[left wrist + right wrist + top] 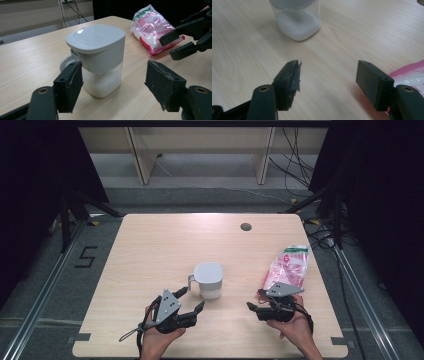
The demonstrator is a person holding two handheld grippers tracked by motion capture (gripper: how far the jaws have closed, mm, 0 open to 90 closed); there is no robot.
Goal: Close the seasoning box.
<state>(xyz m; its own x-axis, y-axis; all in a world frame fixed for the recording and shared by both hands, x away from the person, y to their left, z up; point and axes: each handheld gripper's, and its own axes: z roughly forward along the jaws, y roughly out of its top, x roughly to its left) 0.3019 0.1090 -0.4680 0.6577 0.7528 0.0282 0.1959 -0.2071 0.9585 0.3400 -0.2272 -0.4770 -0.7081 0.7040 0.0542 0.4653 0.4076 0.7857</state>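
Left gripper (192, 300) jaws wide — container (208, 280) just ahead, untouched.

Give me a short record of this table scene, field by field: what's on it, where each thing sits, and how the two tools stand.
surface: wooden table
container: white-lidded clear jar, upright near the table's middle, white powder in the bottom
bag: pink and white packet with a green top, lying flat toward the right edge
left tool: jaws open, aimed at the jar, not touching it
right tool: jaws open, nothing between them, just in front of the packet
held items: none
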